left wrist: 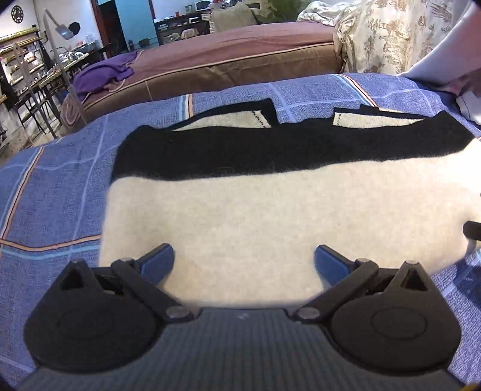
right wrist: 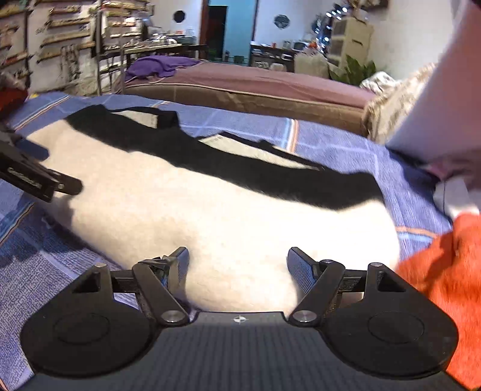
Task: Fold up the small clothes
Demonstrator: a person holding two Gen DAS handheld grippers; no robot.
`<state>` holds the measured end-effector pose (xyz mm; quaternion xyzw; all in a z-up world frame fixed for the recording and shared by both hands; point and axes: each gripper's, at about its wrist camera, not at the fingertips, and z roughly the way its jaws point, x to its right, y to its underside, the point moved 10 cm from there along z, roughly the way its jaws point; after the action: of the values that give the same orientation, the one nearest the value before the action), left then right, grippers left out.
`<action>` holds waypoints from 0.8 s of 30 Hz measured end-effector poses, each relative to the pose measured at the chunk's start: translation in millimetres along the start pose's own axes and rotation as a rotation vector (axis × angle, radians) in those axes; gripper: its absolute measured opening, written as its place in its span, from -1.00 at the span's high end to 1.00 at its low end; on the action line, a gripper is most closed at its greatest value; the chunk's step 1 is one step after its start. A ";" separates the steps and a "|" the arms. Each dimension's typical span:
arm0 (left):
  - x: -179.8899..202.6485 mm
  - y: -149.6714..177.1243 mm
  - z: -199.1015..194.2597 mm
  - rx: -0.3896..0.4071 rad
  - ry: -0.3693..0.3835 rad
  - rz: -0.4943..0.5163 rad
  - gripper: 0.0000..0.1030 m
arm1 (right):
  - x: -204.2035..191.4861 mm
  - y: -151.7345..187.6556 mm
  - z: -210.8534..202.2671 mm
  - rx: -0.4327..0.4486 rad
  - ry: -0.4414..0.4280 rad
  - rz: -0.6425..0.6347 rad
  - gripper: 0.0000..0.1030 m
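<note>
While the cream-and-black garment [left wrist: 270,204] lies flat on the blue sheet [left wrist: 54,195], filling mid-frame, both tongs, left gripper [left wrist: 244,258] and right gripper [right wrist: 238,264], stand open at its near edge, holding nothing. Judged: fold pending; next, both must pinch that edge.

This is a lived-in home, a big room serving as bedroom and living space at once. A blue plaid bedsheet [left wrist: 60,186] covers the near bed, and a second bed in maroon [left wrist: 240,48] stands just behind it with a purple garment [left wrist: 102,75] heaped at one end. Cluttered shelves [right wrist: 63,33], a wall clock [left wrist: 17,14] and a houseplant [right wrist: 357,70] line the walls.
</note>
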<state>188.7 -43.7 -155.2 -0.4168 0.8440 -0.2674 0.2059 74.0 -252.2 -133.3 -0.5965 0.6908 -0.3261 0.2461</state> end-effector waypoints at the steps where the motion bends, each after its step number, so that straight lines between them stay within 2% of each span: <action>1: -0.6 0.7 -0.1 0.000 0.003 0.013 -1.00 | 2.5 2.5 0.7 -0.004 -0.001 0.001 -1.00; 7: -2.3 0.9 11.7 0.020 0.008 0.023 -1.00 | -4.4 2.6 7.3 -0.026 0.010 -0.003 -1.00; 11: 0.7 -7.2 6.1 0.019 0.001 0.047 -1.00 | -4.9 4.7 2.1 -0.007 -0.006 0.016 -1.00; 12: 1.3 -8.4 -1.1 0.022 -0.008 0.051 -1.00 | -3.6 0.8 -6.4 0.017 0.001 0.034 -1.00; 14: 1.0 -9.4 -21.6 0.065 -0.060 0.083 -1.00 | 2.1 -3.4 -34.1 0.118 0.044 0.060 -1.00; 16: -3.8 -7.1 -34.0 0.103 -0.132 0.113 -1.00 | 8.5 0.1 -48.2 0.152 0.074 0.093 -1.00; 18: -12.8 -1.1 -34.3 0.092 -0.161 0.099 -1.00 | 11.6 8.1 -48.2 0.127 0.053 0.139 -1.00; 21: -30.9 17.9 -9.9 -0.012 -0.111 0.005 -1.00 | 14.7 24.2 -37.3 0.079 0.043 0.155 -1.00; 23: -36.8 17.5 -6.0 0.009 -0.087 -0.025 -1.00 | 21.5 37.6 -23.5 0.004 0.067 0.199 -1.00; 24: -37.9 16.7 -5.4 0.008 -0.082 -0.025 -1.00 | 26.0 44.8 -16.6 -0.033 0.049 0.238 -1.00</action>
<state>197.3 -2.9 -156.7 -0.4368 0.8287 -0.2562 0.2385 27.8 -271.8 -154.3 -0.5063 0.7678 -0.2976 0.2561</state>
